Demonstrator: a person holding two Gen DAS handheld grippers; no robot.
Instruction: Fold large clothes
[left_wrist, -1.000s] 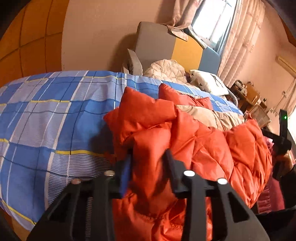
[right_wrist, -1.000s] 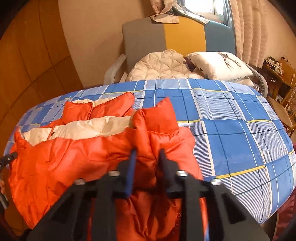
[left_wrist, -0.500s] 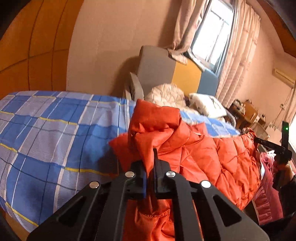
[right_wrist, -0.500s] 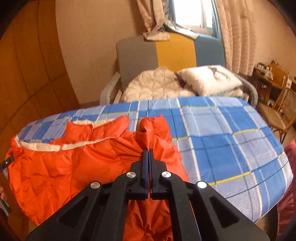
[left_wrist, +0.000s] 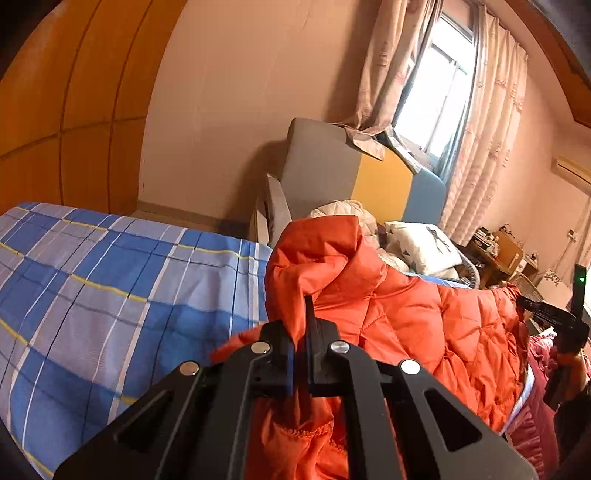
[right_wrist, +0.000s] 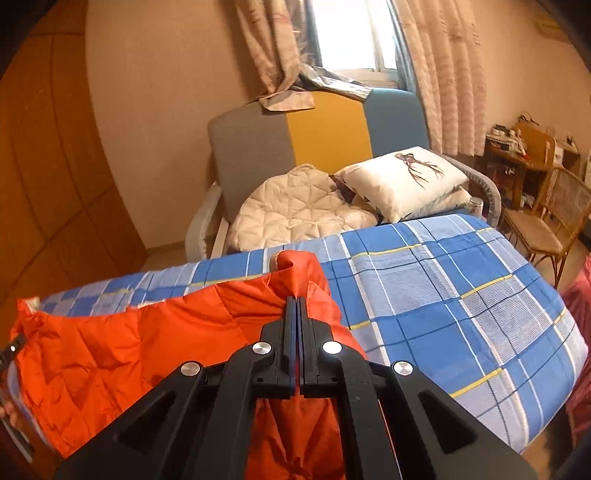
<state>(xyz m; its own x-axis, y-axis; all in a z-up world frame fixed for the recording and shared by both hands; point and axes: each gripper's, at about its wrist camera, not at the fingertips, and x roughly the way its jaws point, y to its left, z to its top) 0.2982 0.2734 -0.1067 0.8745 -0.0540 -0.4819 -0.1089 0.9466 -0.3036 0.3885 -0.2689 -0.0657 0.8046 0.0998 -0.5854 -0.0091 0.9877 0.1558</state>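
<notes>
An orange quilted down jacket hangs stretched between my two grippers above the bed's near edge; it also shows in the right wrist view. My left gripper is shut on one bunched corner of it. My right gripper is shut on the opposite corner, and shows as a black shape at the far right of the left wrist view. The jacket's lower part sags below both grippers, out of sight.
A bed with a blue plaid sheet lies under and beyond the jacket. Behind it stands a grey, yellow and blue armchair holding a cream quilted garment and a white pillow. A wicker chair stands right.
Both grippers closed on the jacket's corners and lifted it off the bed. The jacket now hangs spread between them instead of lying crumpled on the sheet.
</notes>
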